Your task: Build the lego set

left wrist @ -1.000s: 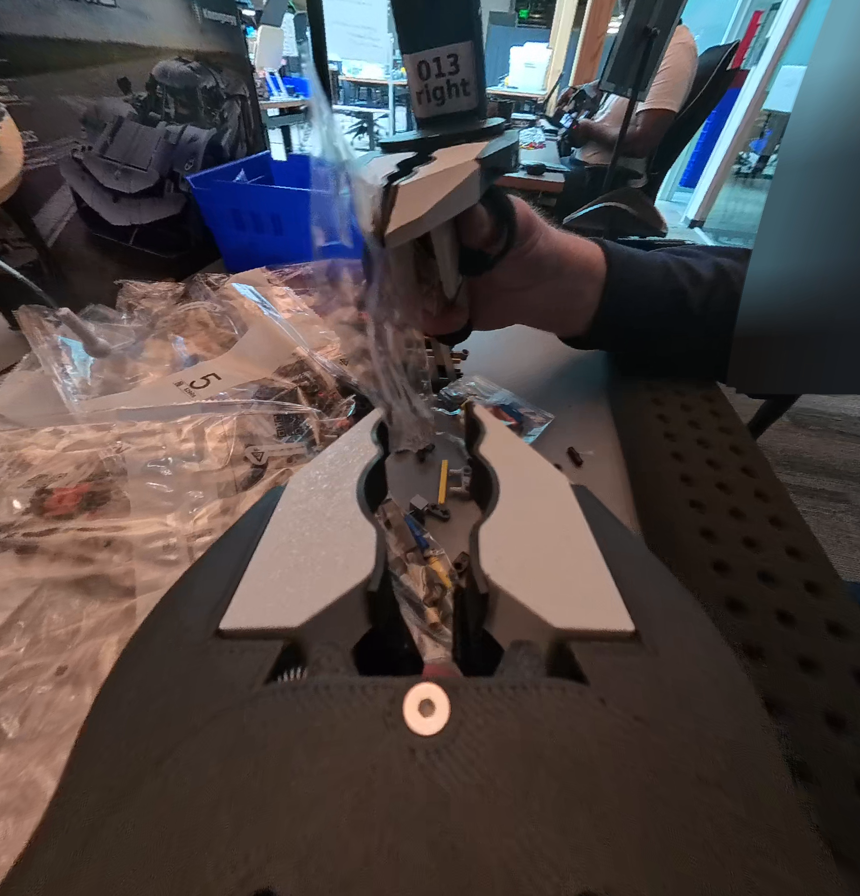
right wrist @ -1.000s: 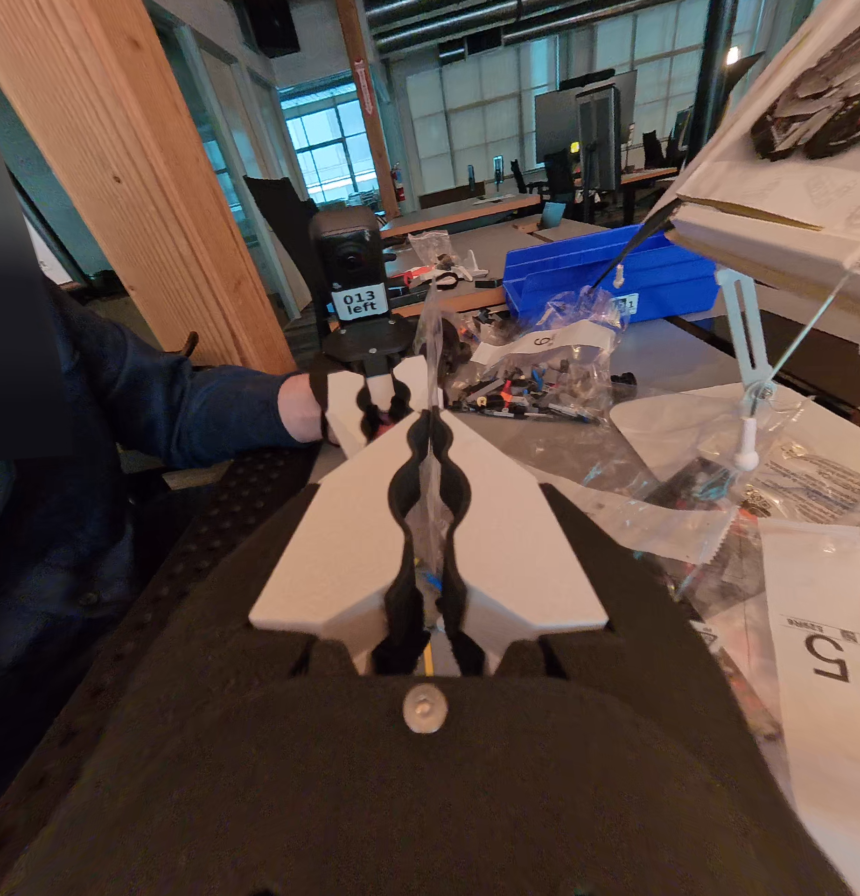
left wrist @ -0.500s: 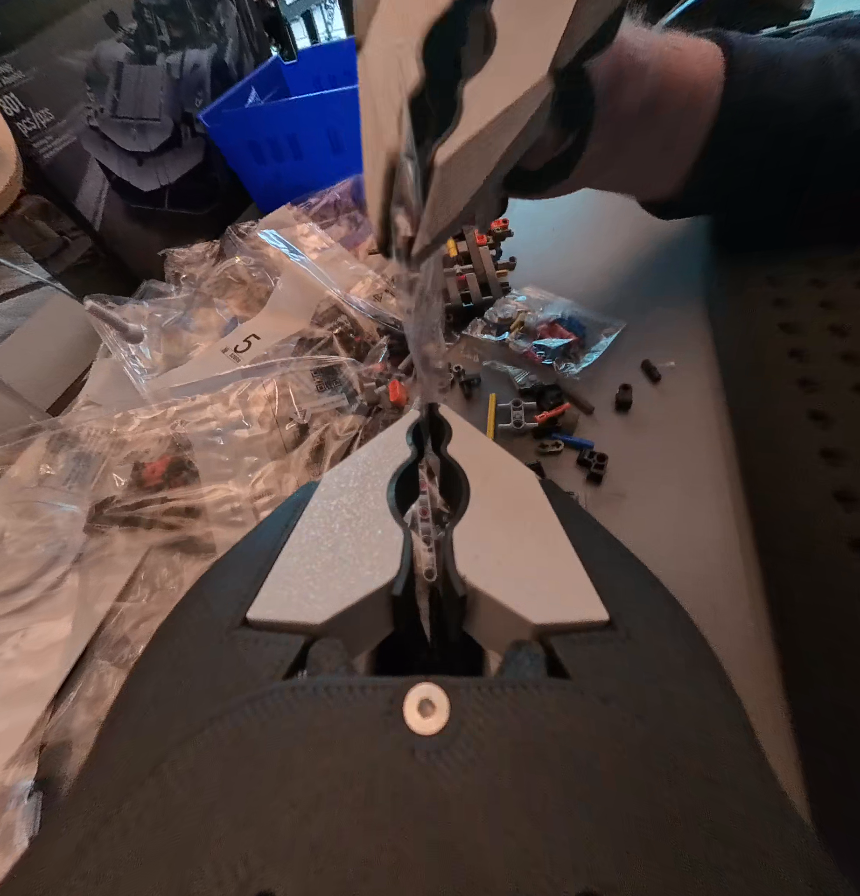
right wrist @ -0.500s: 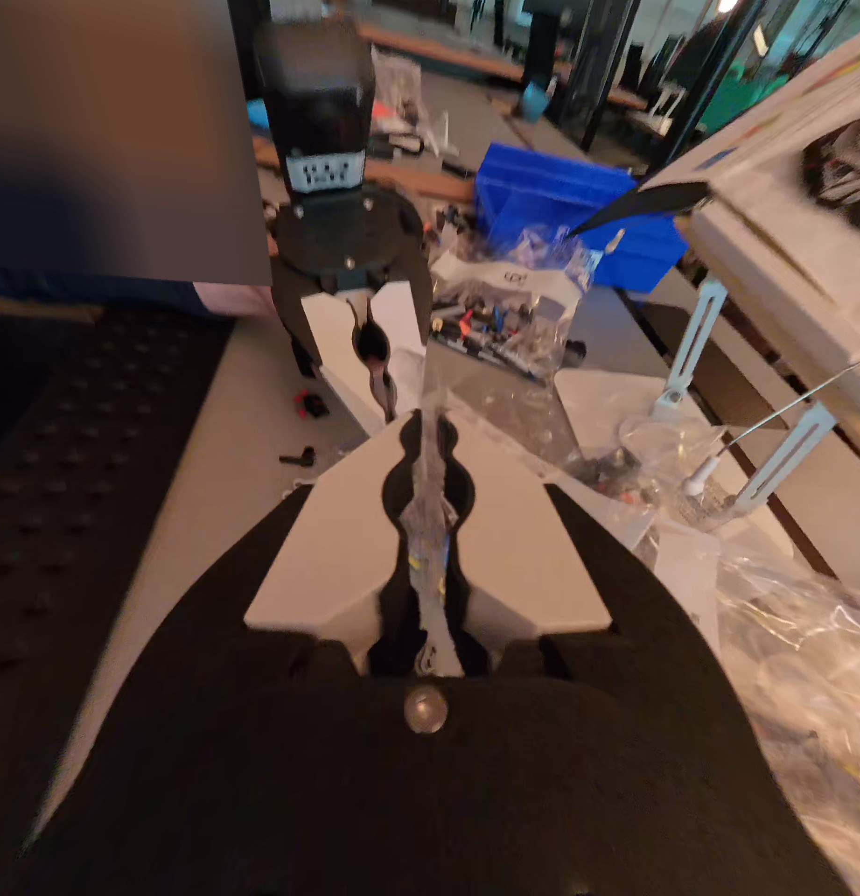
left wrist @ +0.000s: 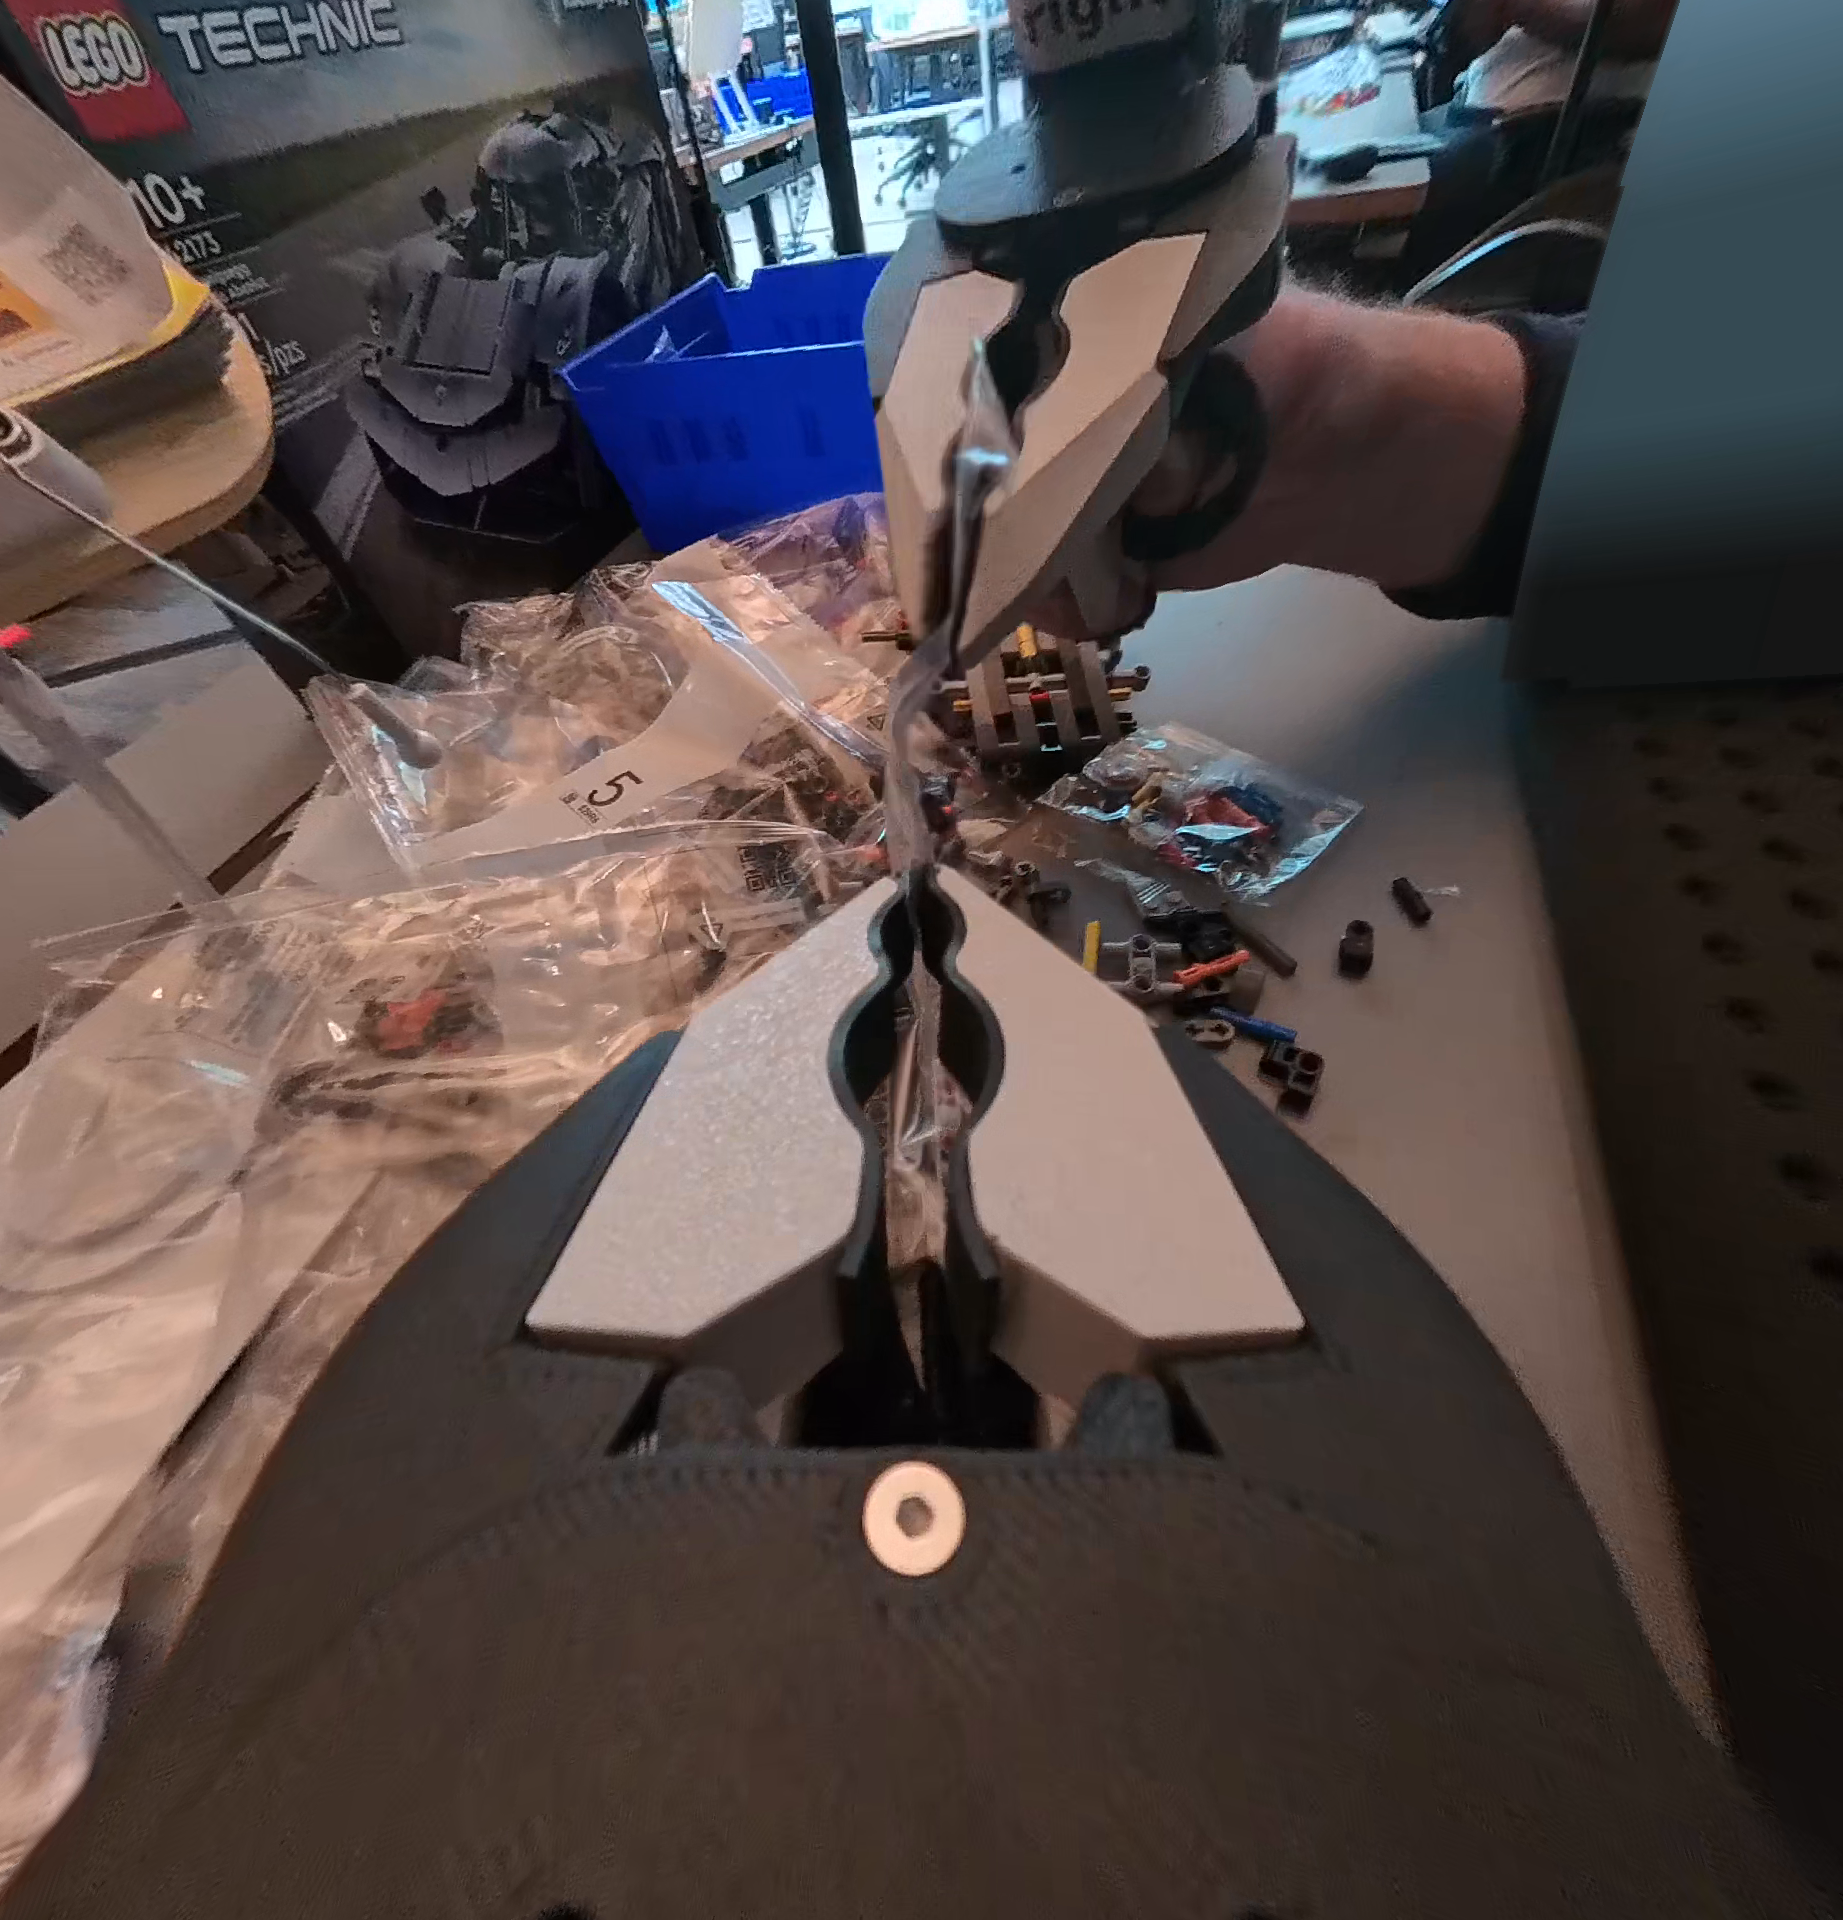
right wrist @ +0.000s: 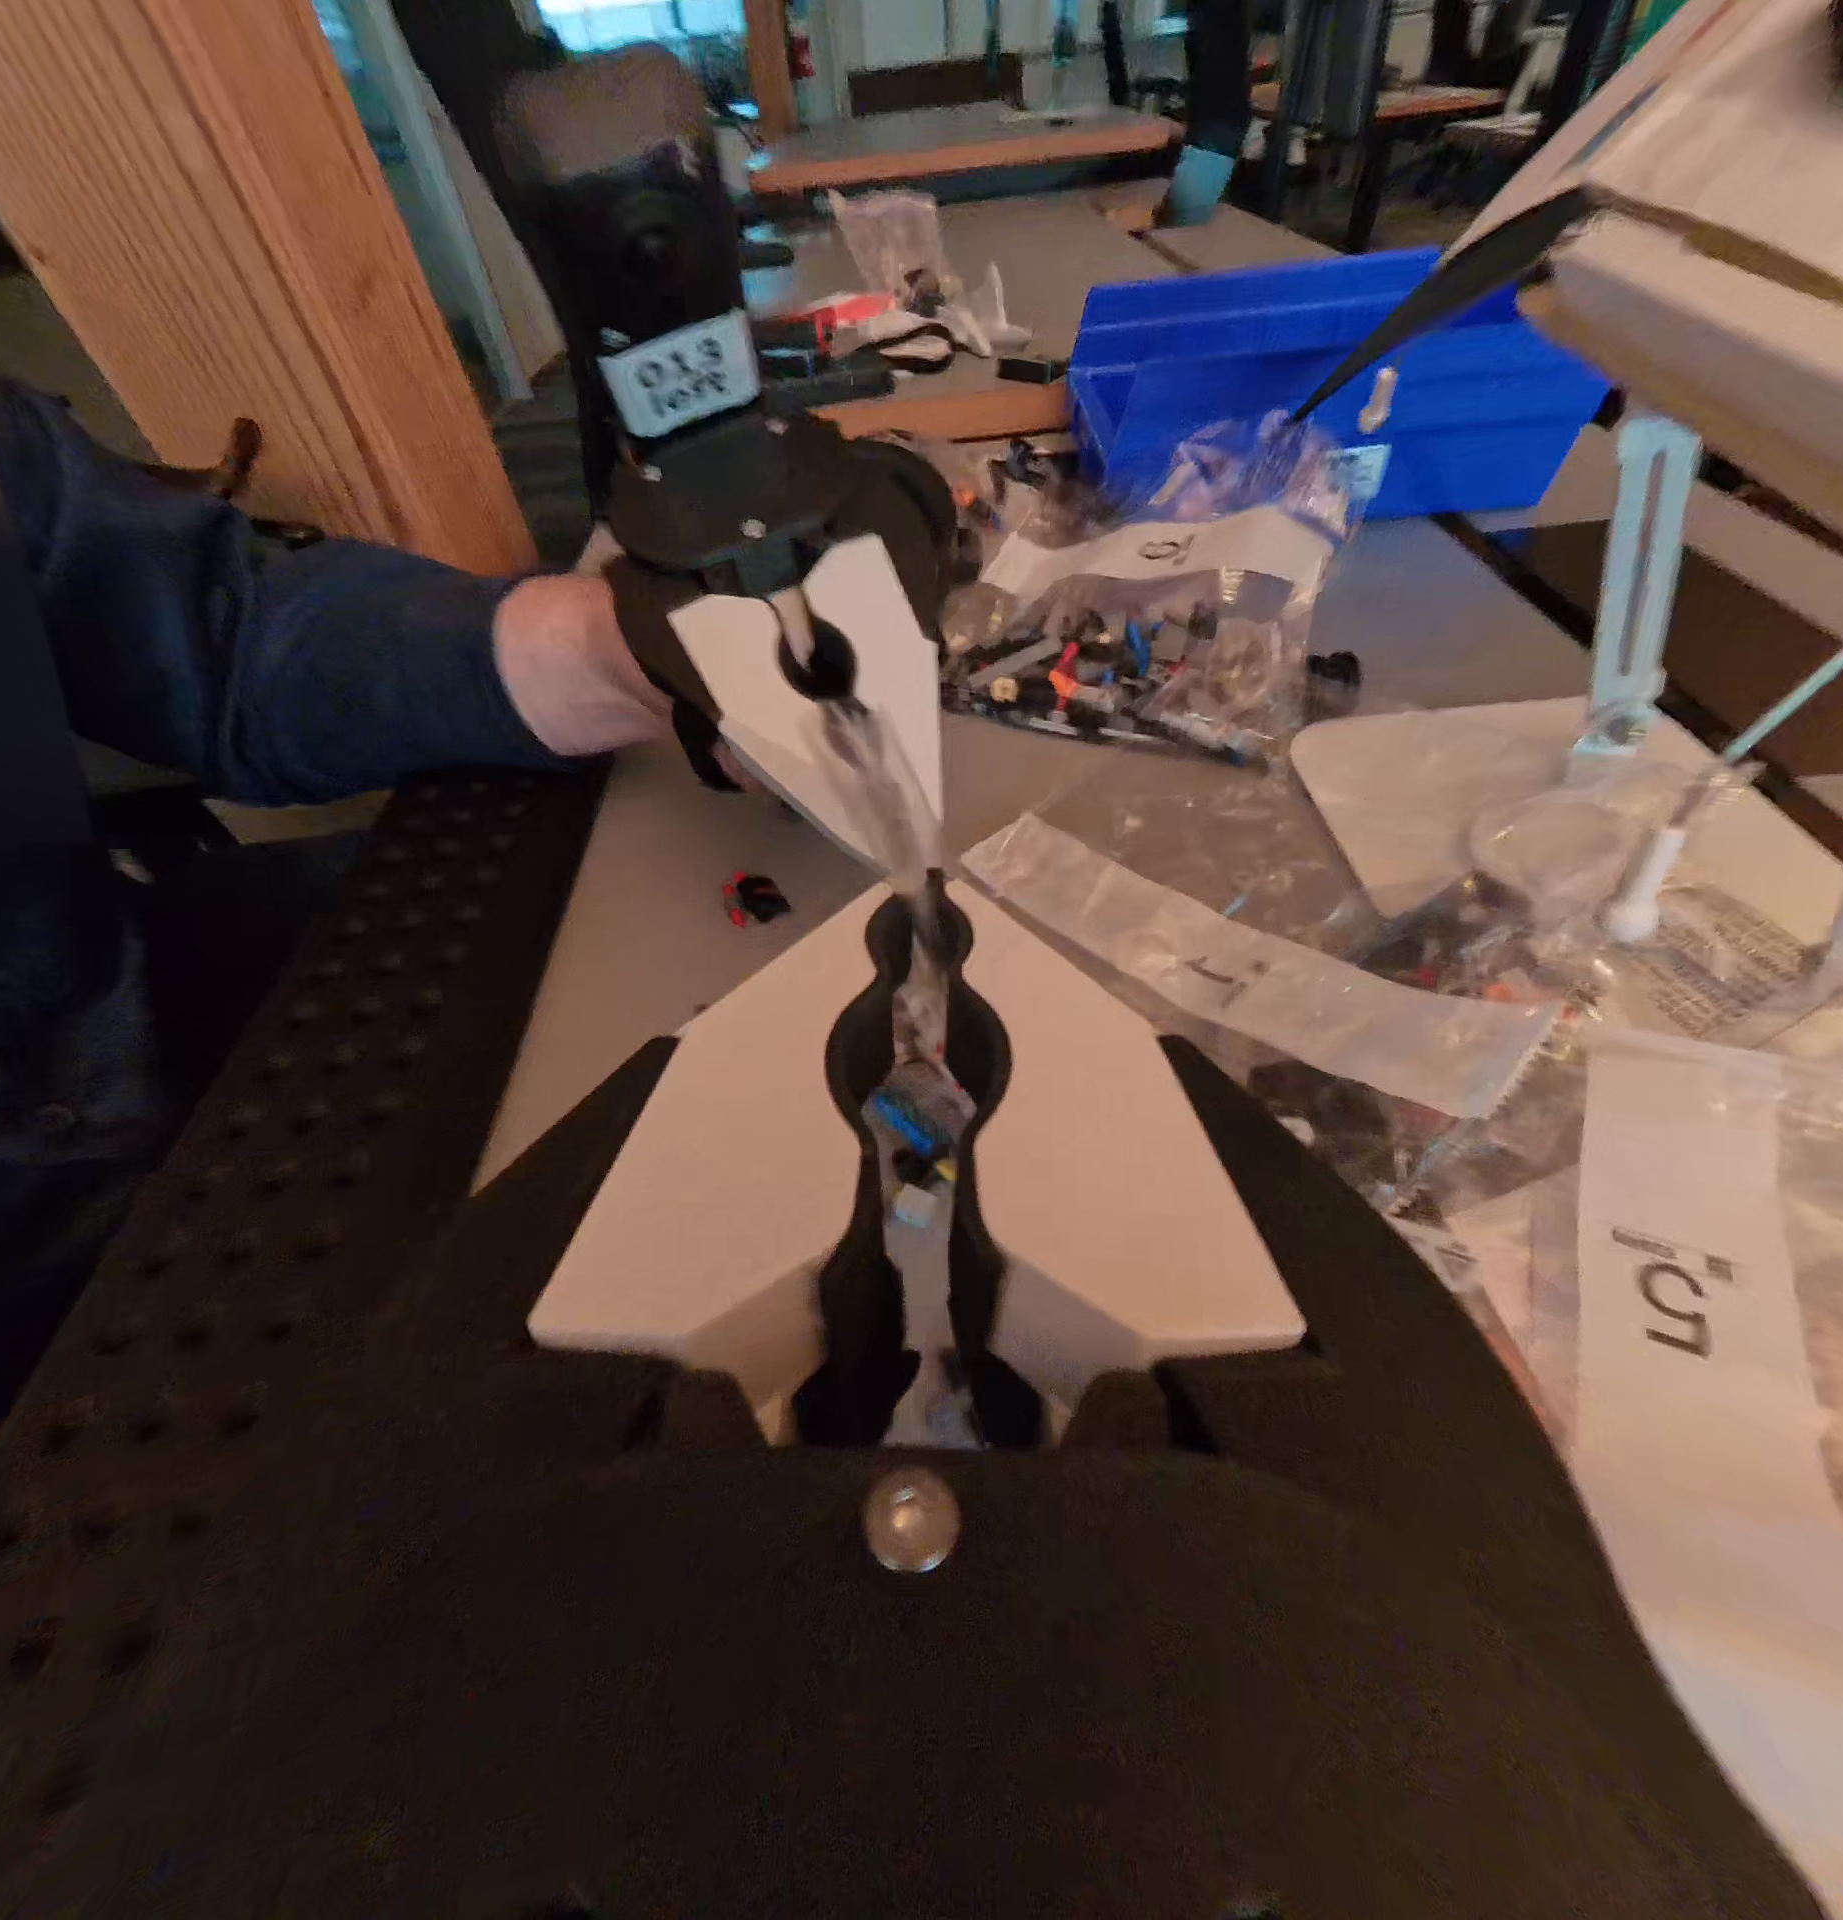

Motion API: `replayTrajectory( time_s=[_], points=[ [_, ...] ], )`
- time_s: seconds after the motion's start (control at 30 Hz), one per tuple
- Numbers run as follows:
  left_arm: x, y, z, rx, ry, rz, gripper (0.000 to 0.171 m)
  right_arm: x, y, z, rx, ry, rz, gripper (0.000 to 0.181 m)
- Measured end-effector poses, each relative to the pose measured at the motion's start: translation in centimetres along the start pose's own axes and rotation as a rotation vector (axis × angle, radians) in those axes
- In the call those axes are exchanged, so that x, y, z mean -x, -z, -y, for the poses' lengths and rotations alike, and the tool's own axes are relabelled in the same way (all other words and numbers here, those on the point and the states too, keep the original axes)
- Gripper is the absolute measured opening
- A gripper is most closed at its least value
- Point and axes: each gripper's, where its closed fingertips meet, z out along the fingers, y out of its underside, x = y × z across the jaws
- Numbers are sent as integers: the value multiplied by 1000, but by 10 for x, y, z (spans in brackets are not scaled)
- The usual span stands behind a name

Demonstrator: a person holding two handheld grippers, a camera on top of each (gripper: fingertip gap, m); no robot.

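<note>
Desk point(left wrist: 1436, 727) surface carries heaped clear parts bags point(left wrist: 397, 935) at 9 o'clock, with a blue bin point(left wrist: 730, 416) at 12 behind them. Both tools pinch one small clear bag point(left wrist: 922, 769) stretched between them: the left tool point(left wrist: 922, 883) is clamped on its lower end, the right tool point(left wrist: 948, 634) on its upper. Loose lego pieces point(left wrist: 1208, 966) lie at 2 o'clock, beside a grey built assembly point(left wrist: 1042, 696).
</note>
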Motion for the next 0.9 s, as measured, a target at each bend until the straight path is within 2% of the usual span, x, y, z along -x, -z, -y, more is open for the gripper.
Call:
replayTrajectory(
  time_s=[0.17,0.27,0.33,0.67,0.9],
  points=[
    [0,-4,-16,121,-135,48,0,-2,1,3,59,200,-123,15],
    [-2,-6,-17,127,-136,41,0,5,-5,-6,132,286,-121,4],
    [-1,-5,-18,132,-140,45,0,4,-9,-15,179,288,-121,0],
    [-4,-7,-17,134,-180,53,0,8,-10,-11,134,245,-84,0],
    [-7,-9,-22,169,-235,51,0,2,-6,-6,103,215,-111,3]
  ],
)
